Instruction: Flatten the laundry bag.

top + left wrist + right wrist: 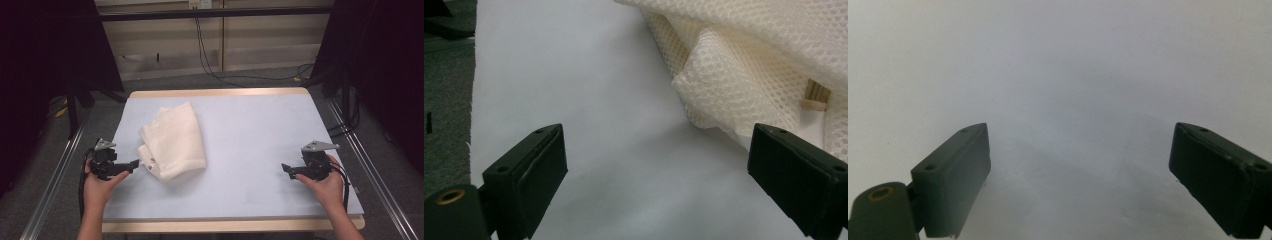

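A: Cream mesh cloth (173, 141), one piece, loosely folded, lying left of centre on pale blue table (260, 145). Small tag at near-left corner.

B: Tongs?

A: Two sets. Left tongs (134, 163) spread wide, empty, just beside cloth's near-left corner, not touching. Right tongs (285, 169) likewise spread and empty, well apart from cloth, over bare table.

B: Step in hand?

A: Approach, by the look of it; nothing gripped yet. Next move likely: left tongs onto nearest corner, clamping a mesh layer; right tongs across toward far edge.
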`<state>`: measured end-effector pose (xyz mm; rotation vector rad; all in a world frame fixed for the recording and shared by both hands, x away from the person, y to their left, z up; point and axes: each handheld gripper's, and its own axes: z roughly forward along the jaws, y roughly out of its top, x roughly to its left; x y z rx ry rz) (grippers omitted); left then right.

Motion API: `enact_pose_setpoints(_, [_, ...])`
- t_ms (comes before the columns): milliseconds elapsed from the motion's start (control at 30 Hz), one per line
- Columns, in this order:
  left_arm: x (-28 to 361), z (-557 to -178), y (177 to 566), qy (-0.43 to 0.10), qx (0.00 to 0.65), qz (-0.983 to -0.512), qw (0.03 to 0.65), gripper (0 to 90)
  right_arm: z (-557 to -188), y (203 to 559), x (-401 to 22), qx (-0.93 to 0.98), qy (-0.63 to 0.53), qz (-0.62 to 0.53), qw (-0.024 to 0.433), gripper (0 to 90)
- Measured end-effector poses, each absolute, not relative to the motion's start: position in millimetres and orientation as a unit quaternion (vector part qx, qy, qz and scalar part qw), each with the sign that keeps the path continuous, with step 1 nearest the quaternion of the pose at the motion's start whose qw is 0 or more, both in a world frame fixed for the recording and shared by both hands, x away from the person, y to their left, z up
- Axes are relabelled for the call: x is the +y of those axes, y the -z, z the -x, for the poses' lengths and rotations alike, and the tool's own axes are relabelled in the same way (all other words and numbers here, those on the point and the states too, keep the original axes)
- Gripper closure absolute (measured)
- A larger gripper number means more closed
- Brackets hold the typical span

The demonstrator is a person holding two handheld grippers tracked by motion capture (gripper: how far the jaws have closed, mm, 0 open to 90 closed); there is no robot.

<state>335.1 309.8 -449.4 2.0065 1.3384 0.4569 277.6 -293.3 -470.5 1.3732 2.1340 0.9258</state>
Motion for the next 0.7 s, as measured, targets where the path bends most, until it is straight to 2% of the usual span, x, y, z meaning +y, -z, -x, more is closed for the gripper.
enact_pose_setpoints(567, [295,-343,444,-0.162,0.509,-0.771,0.346,13.4,-276,467,-292,0.77,-0.345,-0.491,0.217,11.3])
enact_pose_setpoints(700, [292,-347,446,-0.165,0.504,-0.776,0.343,17.0,-275,468,-292,0.771,-0.345,-0.489,0.218,11.5])
